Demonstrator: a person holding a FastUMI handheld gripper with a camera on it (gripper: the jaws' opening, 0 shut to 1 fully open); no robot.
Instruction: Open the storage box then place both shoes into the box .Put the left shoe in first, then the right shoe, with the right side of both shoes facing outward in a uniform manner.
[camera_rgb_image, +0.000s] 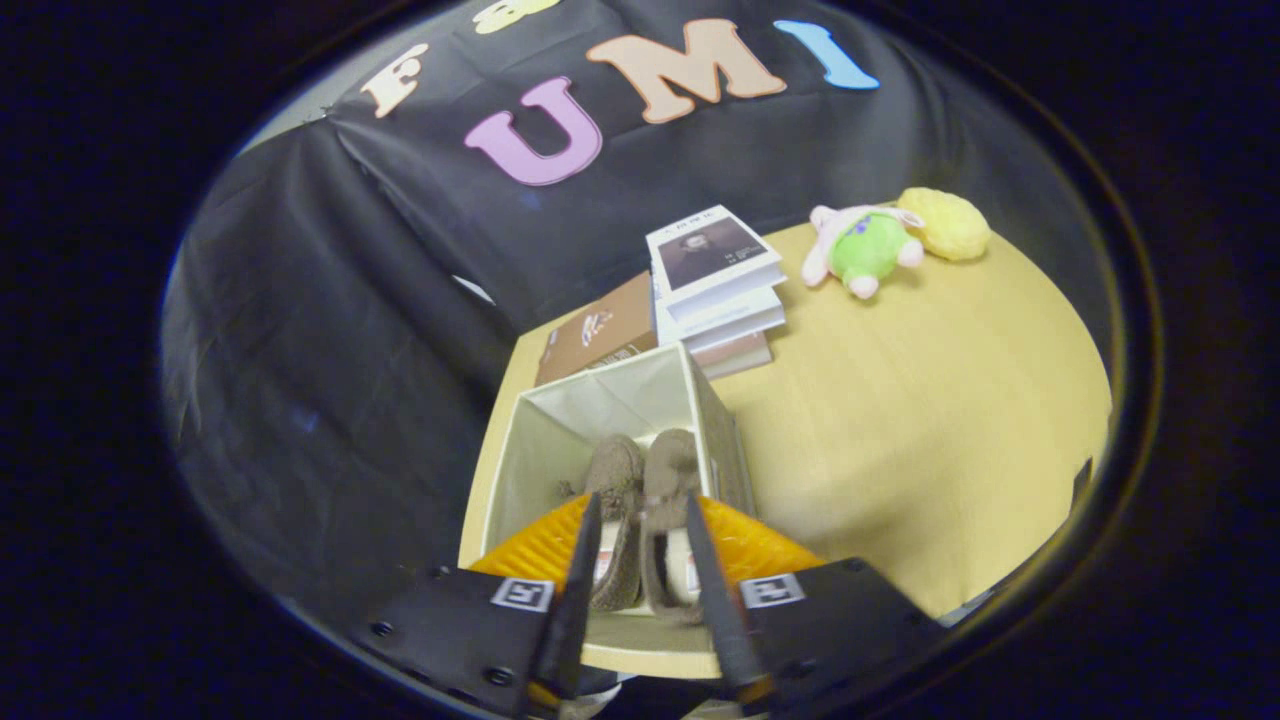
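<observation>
The storage box (520, 440) stands open on the wooden table, with pale fabric walls. Two brown fuzzy shoes lie side by side inside it, toes pointing away from me. The left one (615, 470) is nearer the box's middle, and the right one (672, 462) lies against the box's right wall. My gripper (642, 505) hovers over the near rim of the box, open. Both shoes show in the gap between its fingers (583, 560), and neither finger visibly presses on a shoe. The shoes' heels are partly hidden behind the fingers.
A flat brown lid or board (595, 335) lies just behind the box. Beside it is a stack of books (715, 280). A green and pink plush toy (865, 248) and a yellow plush (945, 222) lie at the table's far right. The table edge runs along the box's left side.
</observation>
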